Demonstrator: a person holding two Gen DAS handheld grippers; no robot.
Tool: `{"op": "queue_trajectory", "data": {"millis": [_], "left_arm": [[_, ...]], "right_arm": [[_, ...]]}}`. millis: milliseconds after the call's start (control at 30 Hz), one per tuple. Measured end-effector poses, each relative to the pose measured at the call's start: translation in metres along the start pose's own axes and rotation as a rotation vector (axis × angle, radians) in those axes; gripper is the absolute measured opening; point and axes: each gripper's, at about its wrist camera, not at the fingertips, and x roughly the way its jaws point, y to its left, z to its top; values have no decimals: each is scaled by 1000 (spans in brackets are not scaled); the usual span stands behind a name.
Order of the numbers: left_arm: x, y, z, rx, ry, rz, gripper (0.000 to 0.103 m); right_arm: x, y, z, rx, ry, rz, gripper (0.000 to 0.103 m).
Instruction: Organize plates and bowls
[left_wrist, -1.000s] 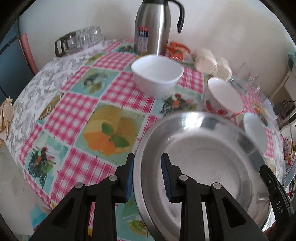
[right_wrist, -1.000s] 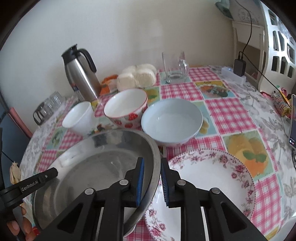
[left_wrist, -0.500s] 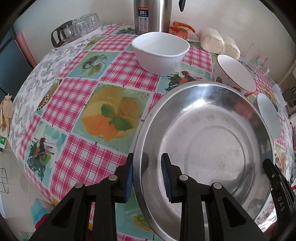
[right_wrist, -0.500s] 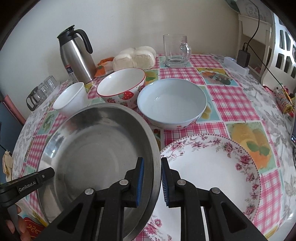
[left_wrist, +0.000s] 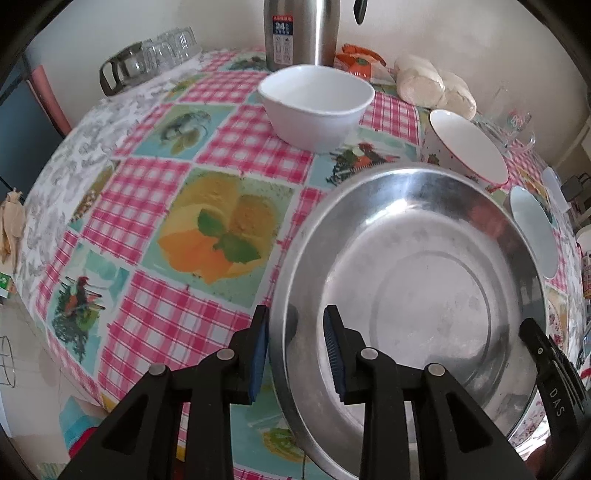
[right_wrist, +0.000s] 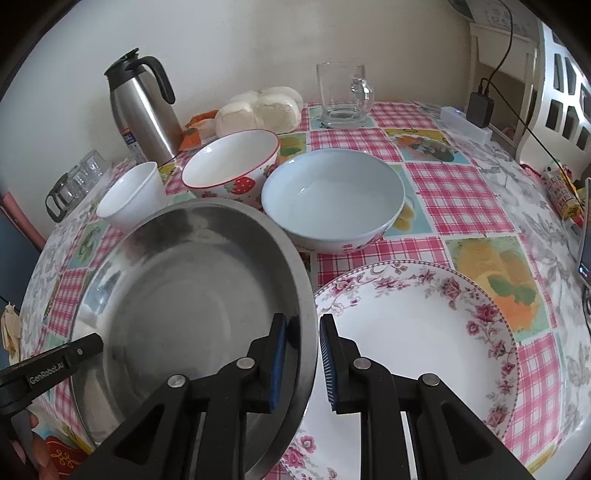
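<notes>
In the left wrist view, the left gripper (left_wrist: 295, 347) is seen from behind, pointing steeply down. The rim of the steel plate (left_wrist: 417, 295) is placed between its two blue pads, one pad outside the rim and one inside the plate. The outer pad is touching the rim or just beside it, while a small gap is visible at the inner pad, so it cannot be told if the rim is really clamped. The plate is held tilted above the checked tablecloth (left_wrist: 155, 229). Behind it a white bowl (left_wrist: 316, 107) is standing, and to the right a strawberry bowl (left_wrist: 465, 147) and a pale blue bowl (left_wrist: 532, 229) are partly seen. The tip of the other gripper is visible at the opposite rim.

In the right wrist view, the right gripper (right_wrist: 303, 360) is set over the right rim of the same steel plate (right_wrist: 184, 295). The jaws are close together with the rim between them, and the plate seems to be pinched. The plate is overlapping the edge of a floral plate (right_wrist: 424, 332), which is lying flat on the table just to the right. Behind are found the pale blue bowl (right_wrist: 332, 199), the strawberry bowl (right_wrist: 231, 166) and the white bowl (right_wrist: 131, 194), standing in a row.
</notes>
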Motion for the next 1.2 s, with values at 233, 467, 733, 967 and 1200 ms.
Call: {"op": "queue_trajectory", "data": {"millis": [233,467,733,967,1200], "left_arm": [[-17,-6,4,31,-89,11,44],[-22,-8,6,41,-123,27,65],[-21,-13,4,85,-139,63,84],[-26,-9,5,83,-192,99,96],[-27,-9,6,61,-211,105,98]], "right_arm": [[-14,-6,4,44,-51,9,25],[-22,-6,6,49,-95,11,54],[-19,8,5,-36,-107,16,77],[-21,3,5,-29,-143,17,94],[-24,-4,5,-19,-167,18,103]]}}
